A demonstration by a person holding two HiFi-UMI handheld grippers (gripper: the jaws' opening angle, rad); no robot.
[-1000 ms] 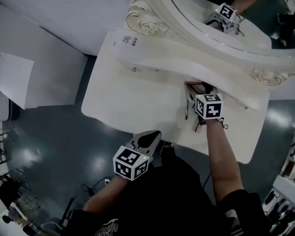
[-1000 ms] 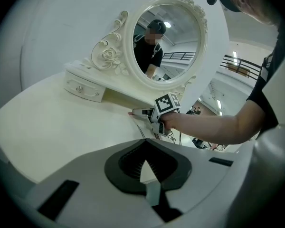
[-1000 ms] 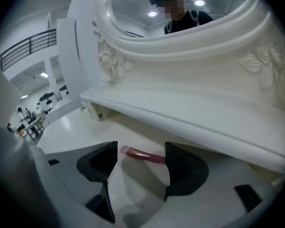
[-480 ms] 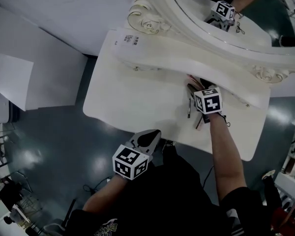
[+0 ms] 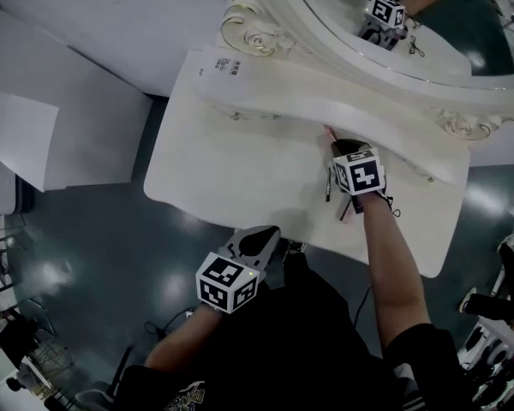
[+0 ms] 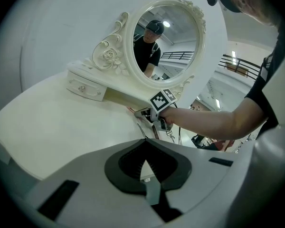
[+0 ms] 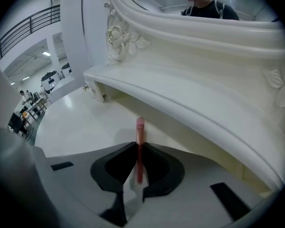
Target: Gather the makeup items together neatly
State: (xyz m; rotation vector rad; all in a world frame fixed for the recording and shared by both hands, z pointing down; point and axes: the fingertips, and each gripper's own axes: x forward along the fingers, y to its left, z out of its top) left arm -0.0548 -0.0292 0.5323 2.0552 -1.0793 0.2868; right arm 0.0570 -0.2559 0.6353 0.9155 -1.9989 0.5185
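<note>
Having just closed, right tongs point(image 7: 137, 147) pinch pink makeup stick point(image 7: 140, 127).

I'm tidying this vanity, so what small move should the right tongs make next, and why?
Probably a slight lift above the tabletop: the right tongs have just been closing and pinch the pink-tipped red stick, which should clear the surface before joining the dark makeup sticks nearby.
</note>
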